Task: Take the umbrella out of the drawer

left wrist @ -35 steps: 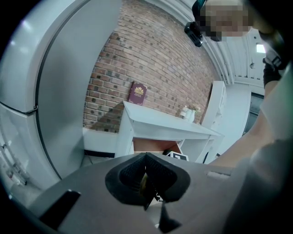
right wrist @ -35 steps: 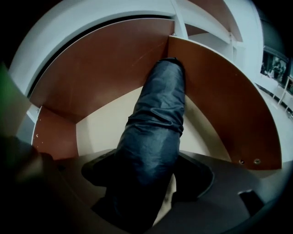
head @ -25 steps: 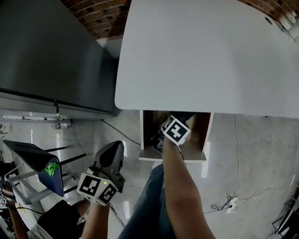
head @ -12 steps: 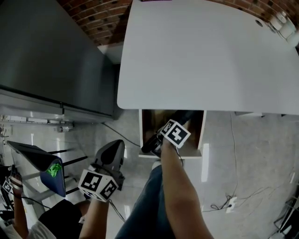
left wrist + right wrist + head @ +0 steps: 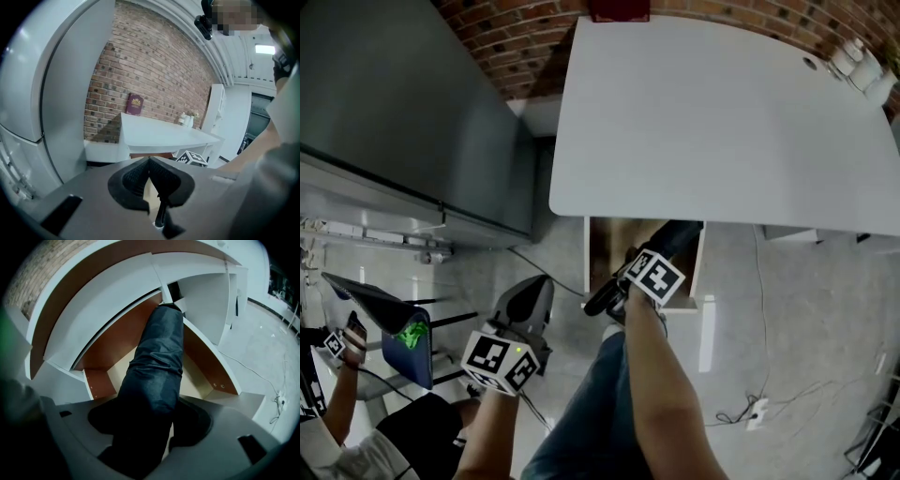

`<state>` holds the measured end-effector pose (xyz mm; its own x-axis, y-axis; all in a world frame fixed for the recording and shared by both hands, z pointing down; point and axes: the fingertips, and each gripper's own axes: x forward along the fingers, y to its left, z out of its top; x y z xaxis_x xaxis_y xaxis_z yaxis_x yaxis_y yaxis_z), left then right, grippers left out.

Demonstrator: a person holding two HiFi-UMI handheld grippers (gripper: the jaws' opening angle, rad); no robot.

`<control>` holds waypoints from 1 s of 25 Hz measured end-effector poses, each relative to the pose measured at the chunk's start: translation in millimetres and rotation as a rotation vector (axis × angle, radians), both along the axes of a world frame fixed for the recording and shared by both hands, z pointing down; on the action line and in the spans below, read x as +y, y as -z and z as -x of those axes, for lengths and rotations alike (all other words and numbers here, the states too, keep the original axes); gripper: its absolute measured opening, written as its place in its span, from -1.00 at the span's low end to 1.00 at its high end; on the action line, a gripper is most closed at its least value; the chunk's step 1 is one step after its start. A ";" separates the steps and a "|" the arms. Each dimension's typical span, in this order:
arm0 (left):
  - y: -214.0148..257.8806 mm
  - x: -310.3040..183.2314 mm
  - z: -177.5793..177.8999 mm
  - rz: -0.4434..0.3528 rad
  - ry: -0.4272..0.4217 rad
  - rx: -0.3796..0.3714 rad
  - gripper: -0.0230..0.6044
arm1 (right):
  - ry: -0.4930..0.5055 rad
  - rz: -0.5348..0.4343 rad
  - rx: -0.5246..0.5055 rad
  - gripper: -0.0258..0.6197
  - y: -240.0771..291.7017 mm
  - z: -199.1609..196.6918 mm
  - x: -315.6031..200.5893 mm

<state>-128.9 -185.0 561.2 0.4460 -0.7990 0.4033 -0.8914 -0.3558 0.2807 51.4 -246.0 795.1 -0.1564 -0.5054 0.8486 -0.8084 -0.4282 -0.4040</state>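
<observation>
A: What is biggest here?

B: One white desk (image 5: pixel 722 122), with a tall grey cabinet (image 5: pixel 394 112) beside it and a brick wall (image 5: pixel 140 61) behind. Under the front edge of the desk, one drawer (image 5: pixel 596 258) stands pulled out.

A: And the umbrella?

B: There is one umbrella (image 5: pixel 157 362), dark and folded. It lies lengthwise between the jaws of the right hand-held gripper (image 5: pixel 152 420), which stand wide and press on it from both sides. Its far end points into the drawer, under the desk edge. Its near end sticks out behind the jaws, toward the person.

A: How many hand-held grippers?

B: Two, each with one marker cube. The left hand-held gripper (image 5: pixel 150 161) is away from the drawer, beside the person's leg. Its jaw tips meet and nothing is between them.

A: Do the views differ?

B: Yes. Only the right gripper view shows the inside of the drawer: brown side walls and a pale bottom. Only the head view shows the near end of the umbrella past the drawer front. The left gripper view shows one dark red book (image 5: pixel 135 104) upright against the bricks, and some small white things (image 5: pixel 187 119) on the far corner of the desk.
</observation>
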 end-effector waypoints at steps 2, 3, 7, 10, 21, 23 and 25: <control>7.8 2.7 2.7 -0.006 0.004 -0.002 -0.94 | -0.007 0.001 -0.015 -0.10 8.2 0.0 6.6; 11.6 3.8 3.6 -0.010 0.004 -0.003 -0.94 | -0.011 0.000 -0.023 -0.10 12.9 0.0 9.5; 24.9 6.9 3.1 -0.022 0.001 -0.008 -0.94 | -0.012 0.003 -0.040 -0.10 33.6 -1.9 22.4; 36.5 9.3 3.3 -0.027 -0.001 -0.011 -0.94 | -0.012 0.016 -0.055 -0.10 48.9 -2.6 38.0; 77.4 11.0 4.3 -0.073 -0.004 0.028 -0.94 | 0.020 0.004 -0.031 -0.10 110.4 -13.4 72.3; 84.9 11.9 4.9 -0.086 -0.003 0.040 -0.94 | 0.044 -0.012 -0.021 -0.10 125.0 -15.6 74.3; 89.9 11.6 5.8 -0.098 -0.003 0.053 -0.94 | 0.086 -0.030 0.007 -0.10 139.6 -17.4 75.0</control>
